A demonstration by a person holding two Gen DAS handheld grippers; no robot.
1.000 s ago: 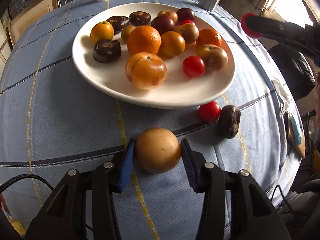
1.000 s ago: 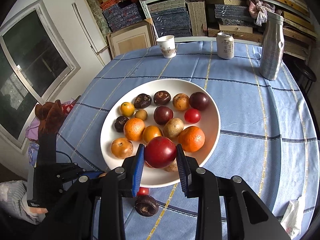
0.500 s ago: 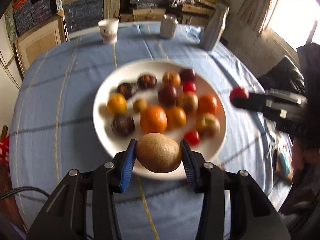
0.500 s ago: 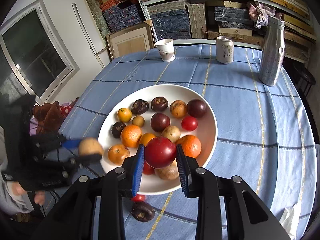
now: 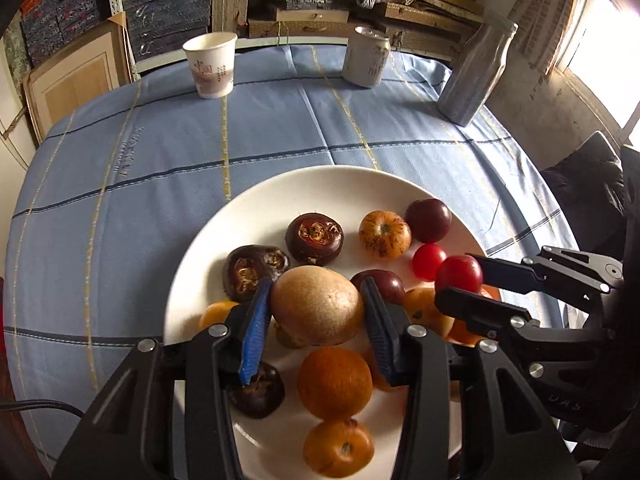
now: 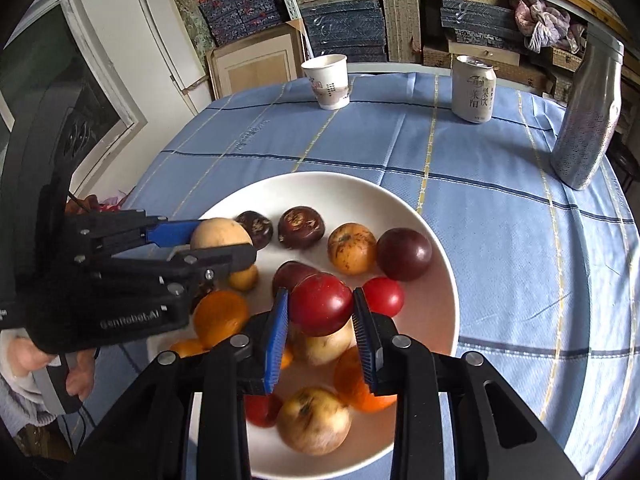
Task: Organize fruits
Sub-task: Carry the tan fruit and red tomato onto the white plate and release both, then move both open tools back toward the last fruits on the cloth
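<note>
A white plate [image 5: 320,188] [image 6: 360,192] on the blue tablecloth holds several fruits: oranges, dark plums, brown water chestnuts, red tomatoes. My left gripper [image 5: 316,312] is shut on a tan round fruit [image 5: 316,306] and holds it above the plate's near side. It also shows in the right wrist view [image 6: 220,240], where the tan fruit [image 6: 218,232] is over the plate's left part. My right gripper [image 6: 320,316] is shut on a red fruit [image 6: 322,304] above the plate's middle. It shows in the left wrist view [image 5: 460,280] at the plate's right, with the red fruit [image 5: 459,273].
A paper cup [image 5: 210,65] [image 6: 330,82], a drink can [image 5: 366,56] [image 6: 473,88] and a silver bottle [image 5: 476,72] [image 6: 588,112] stand at the table's far side. Shelves with stacked books lie behind. The table edge curves away on both sides.
My left gripper lifted the tan fruit off the tablecloth and carried it forward over the plate. My right gripper moved forward and lower over the plate with the red fruit.
</note>
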